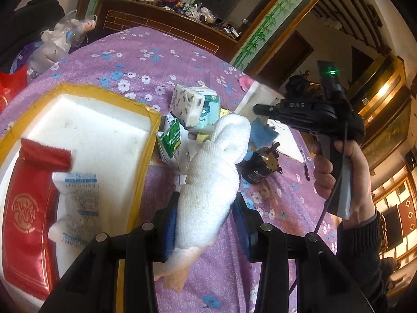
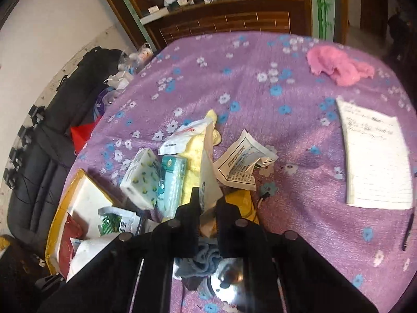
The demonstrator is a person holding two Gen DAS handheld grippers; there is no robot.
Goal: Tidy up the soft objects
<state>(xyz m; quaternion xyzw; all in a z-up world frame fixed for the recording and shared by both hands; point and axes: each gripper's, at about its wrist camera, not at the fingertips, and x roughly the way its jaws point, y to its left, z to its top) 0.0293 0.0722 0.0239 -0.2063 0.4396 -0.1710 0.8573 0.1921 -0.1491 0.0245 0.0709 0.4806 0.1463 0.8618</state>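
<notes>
- White towel [image 1: 208,182], rolled into a thick bundle, is pinched between the blue pads of the left tongs [image 1: 206,224] and held up above the purple flowered tabletop [image 1: 146,60]; its peach-tinted end hangs below the pads.
- Just to its left lies a white foam box [image 1: 104,120] with yellow-taped rims, holding a red packet [image 1: 28,208] and a white desiccant sachet [image 1: 78,203].
- Beyond the towel sit two tissue packs [image 1: 192,107], a green-printed pouch [image 1: 170,140] and a blue cloth [image 1: 263,133].
- Right tongs [image 2: 208,203] are pressed together on the edge of a cream paper pouch [image 2: 207,172], over a yellow cloth [image 2: 192,156].
- Farther off lie a pink cloth [image 2: 336,67], a lined notepad [image 2: 375,154] and a pen [image 2: 408,232].
</notes>
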